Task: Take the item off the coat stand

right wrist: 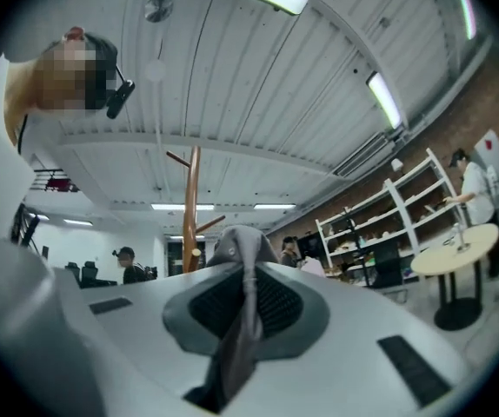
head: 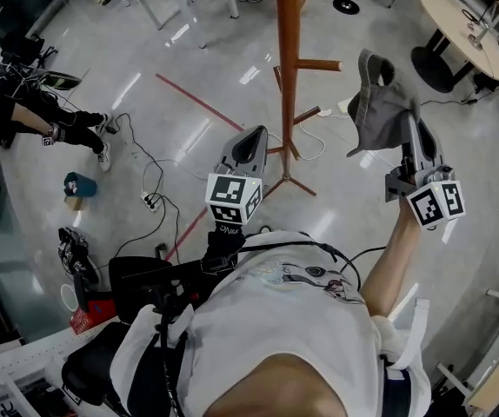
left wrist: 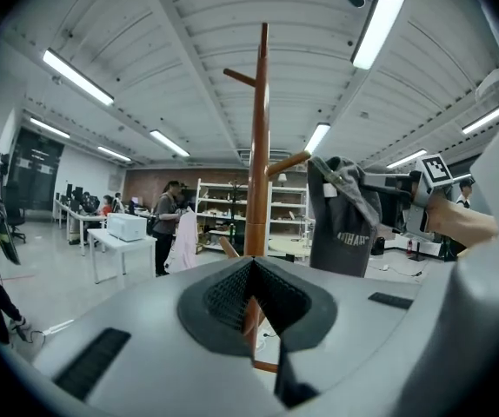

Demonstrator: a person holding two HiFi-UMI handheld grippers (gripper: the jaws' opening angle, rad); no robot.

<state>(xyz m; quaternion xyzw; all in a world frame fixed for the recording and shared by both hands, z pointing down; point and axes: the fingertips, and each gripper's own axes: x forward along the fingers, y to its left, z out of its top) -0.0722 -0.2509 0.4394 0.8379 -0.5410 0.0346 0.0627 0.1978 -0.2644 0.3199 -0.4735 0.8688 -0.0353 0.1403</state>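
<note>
Grey cap (head: 378, 102) is pinched in the right hand-held gripper (head: 410, 130). Its jaws are nearly together, and only a thin fold of the cloth sits between the pads. The rest of the cap stands above the jaws and hangs to one side. The left hand-held gripper (head: 251, 137) has its jaws together with nothing in them, and it points toward the coat stand (head: 288, 68). The cap is in the air to the right of the stand, just beside the tip of a side peg (head: 319, 64). I cannot tell for sure whether it is fully clear of this tip.

I think there are two risks. The grip is on a small fold, so a quick swing may pull the cloth out and the cap would fall on the floor (head: 171, 102). Also, if the cap moves back toward the peg, a loose edge may catch on it and tug the stand.
</note>
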